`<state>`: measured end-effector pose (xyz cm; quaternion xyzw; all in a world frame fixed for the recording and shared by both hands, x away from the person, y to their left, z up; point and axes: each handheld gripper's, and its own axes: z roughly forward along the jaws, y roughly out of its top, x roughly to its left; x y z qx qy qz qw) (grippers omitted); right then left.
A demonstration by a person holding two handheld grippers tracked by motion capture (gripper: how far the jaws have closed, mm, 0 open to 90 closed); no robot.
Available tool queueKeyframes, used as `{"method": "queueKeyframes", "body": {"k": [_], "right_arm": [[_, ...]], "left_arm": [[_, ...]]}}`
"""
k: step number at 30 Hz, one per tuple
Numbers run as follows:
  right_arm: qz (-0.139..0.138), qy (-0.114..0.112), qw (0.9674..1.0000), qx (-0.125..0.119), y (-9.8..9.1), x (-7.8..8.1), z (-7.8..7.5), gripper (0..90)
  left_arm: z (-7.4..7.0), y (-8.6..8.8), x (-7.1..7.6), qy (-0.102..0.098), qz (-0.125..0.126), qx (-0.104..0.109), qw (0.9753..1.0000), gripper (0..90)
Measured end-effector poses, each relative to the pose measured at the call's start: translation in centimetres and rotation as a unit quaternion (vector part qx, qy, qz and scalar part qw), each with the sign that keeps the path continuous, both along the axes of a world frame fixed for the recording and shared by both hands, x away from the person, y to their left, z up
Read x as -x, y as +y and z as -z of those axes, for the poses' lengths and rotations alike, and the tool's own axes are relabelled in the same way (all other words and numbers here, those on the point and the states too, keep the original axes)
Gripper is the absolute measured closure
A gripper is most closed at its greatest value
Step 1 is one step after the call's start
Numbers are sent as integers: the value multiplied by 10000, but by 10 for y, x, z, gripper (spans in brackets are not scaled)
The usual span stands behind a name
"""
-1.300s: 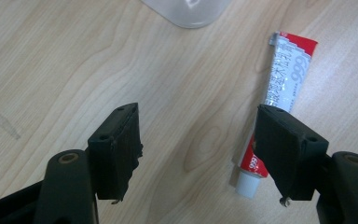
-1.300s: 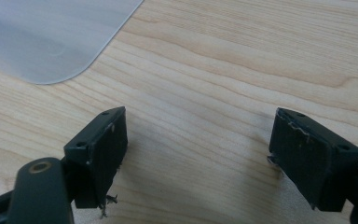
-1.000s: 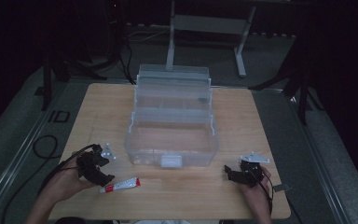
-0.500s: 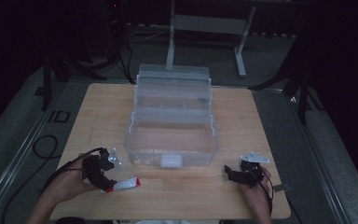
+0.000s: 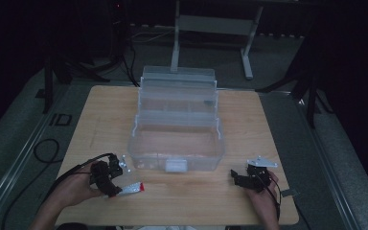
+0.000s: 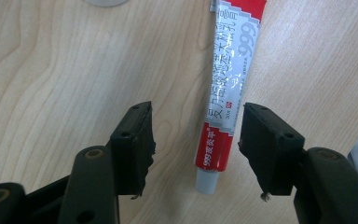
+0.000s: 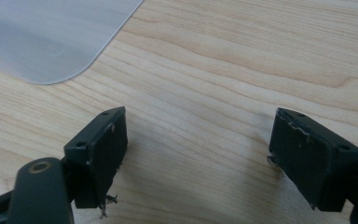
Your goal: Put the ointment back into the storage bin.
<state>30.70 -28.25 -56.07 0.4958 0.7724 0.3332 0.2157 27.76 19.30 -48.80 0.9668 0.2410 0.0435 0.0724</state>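
Moving since a second ago onto the tube [image 6: 230, 88] near the table's [image 5: 278, 129] front-left corner, the left gripper [image 6: 195, 140] now straddles it with spread jaws (probably about to pinch), while the right gripper [image 7: 196, 149] waits open.

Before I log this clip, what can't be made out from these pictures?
- Tube: its far end is cut off by the top edge of the left gripper view.
- Clear box: too dim and small in the high view to tell what its trays hold.
- Pale round shape: cut by the left gripper view's top edge, unidentifiable.
- Right gripper: fingers too small in the high view.
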Motion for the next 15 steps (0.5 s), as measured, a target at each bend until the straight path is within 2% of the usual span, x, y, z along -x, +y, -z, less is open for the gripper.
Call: {"method": "queueKeyframes", "body": {"k": [6, 8, 15], "right_arm": [[-1, 0, 10000, 1, 0, 0, 0, 189], [1, 0, 10000, 0, 0, 0, 0, 190], [-3, 0, 10000, 1, 0, 0, 0, 188]], "left_arm": [[3, -3, 1, 73, 26, -50, 10000, 510], [5, -5, 2, 163, 58, -66, 9998, 524], [12, -11, 3, 230, 151, -174, 9995, 525]]}}
